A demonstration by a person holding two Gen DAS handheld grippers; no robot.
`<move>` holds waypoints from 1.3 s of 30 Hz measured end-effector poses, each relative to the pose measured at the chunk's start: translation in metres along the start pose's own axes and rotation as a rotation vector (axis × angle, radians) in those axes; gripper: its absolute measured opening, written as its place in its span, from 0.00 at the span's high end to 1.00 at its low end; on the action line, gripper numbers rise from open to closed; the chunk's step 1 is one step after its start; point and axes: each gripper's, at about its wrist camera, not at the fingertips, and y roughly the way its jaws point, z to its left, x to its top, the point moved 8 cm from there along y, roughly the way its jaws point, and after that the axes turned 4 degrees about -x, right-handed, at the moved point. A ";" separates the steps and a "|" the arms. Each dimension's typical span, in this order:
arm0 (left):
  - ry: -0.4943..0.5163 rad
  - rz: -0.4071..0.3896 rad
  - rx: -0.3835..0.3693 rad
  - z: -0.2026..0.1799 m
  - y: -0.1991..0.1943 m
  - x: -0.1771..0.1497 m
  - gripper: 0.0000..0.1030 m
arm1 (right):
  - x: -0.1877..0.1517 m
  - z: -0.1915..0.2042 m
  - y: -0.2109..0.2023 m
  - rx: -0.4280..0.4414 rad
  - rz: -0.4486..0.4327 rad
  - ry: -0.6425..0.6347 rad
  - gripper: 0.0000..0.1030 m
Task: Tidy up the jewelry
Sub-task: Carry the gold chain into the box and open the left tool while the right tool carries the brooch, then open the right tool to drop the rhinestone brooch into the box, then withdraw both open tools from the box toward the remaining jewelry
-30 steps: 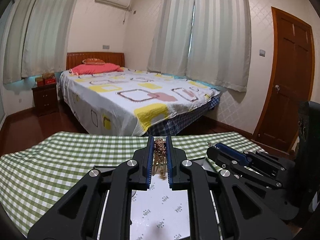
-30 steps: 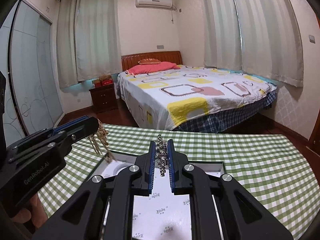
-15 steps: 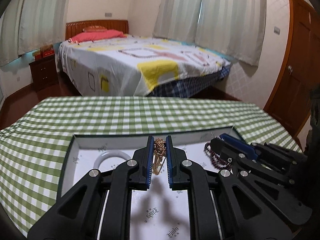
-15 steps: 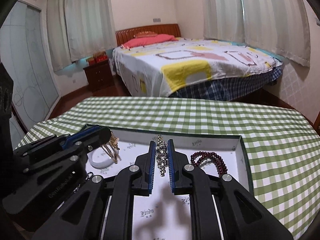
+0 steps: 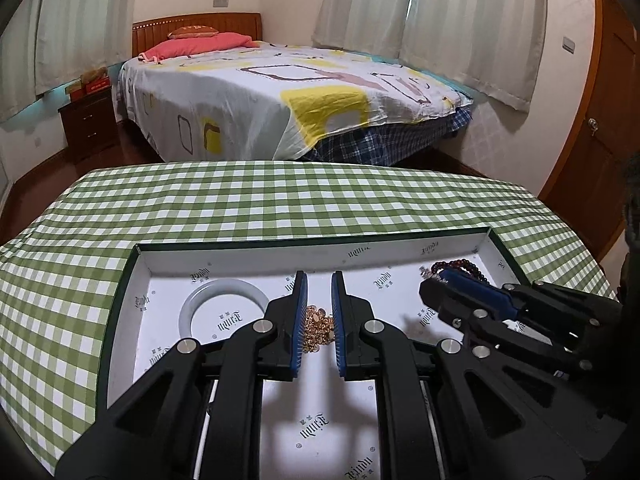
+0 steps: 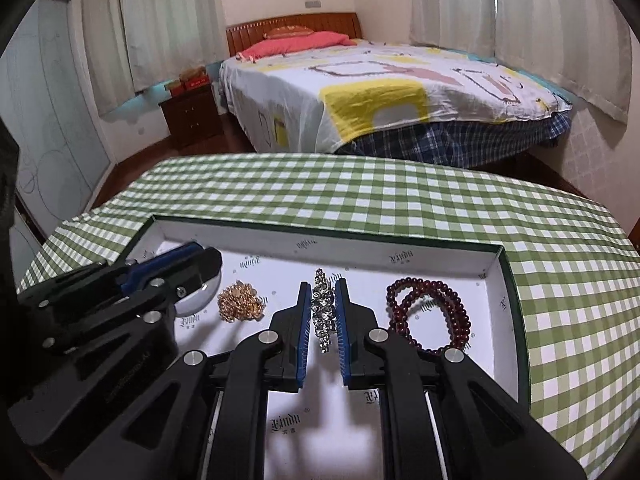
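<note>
A shallow white-lined box with a dark green rim (image 5: pixel 120 284) (image 6: pixel 516 300) lies on the checked tablecloth. My left gripper (image 5: pixel 319 280) is open; the gold chain (image 5: pixel 318 330) (image 6: pixel 241 303) lies heaped on the box floor between its fingers. My right gripper (image 6: pixel 323 290) is partly open around a silver chain (image 6: pixel 324 312), which still hangs between its pads just above the box floor. A dark red bead bracelet (image 6: pixel 428 312) (image 5: pixel 460 268) lies at the box's right. A white bangle (image 5: pixel 222 306) lies at the box's left.
The green-and-white checked tablecloth (image 5: pixel 240 200) covers the table, whose far edge drops to the floor. Beyond it stand a bed (image 5: pixel 300 96), a dark nightstand (image 5: pixel 86 120) and a wooden door (image 5: pixel 600 120).
Both grippers came down into the box. My left gripper opened and dropped the gold chain onto the box floor. My right gripper's jaws have widened slightly around the silver chain.
</note>
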 end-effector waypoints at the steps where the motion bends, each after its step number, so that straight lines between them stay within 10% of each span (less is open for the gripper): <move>1: -0.001 0.000 0.001 0.000 0.000 0.000 0.87 | 0.000 0.001 0.001 -0.003 0.007 -0.007 0.88; 22: -0.023 -0.012 0.019 0.005 -0.005 -0.001 0.58 | -0.003 -0.007 0.013 -0.011 0.072 0.034 0.86; 37: -0.030 -0.112 0.021 0.003 -0.055 0.010 0.31 | 0.003 -0.012 -0.036 -0.004 -0.074 0.070 0.85; 39: -0.030 -0.134 0.025 0.002 -0.069 0.010 0.28 | 0.000 -0.014 -0.048 -0.006 -0.087 0.078 0.65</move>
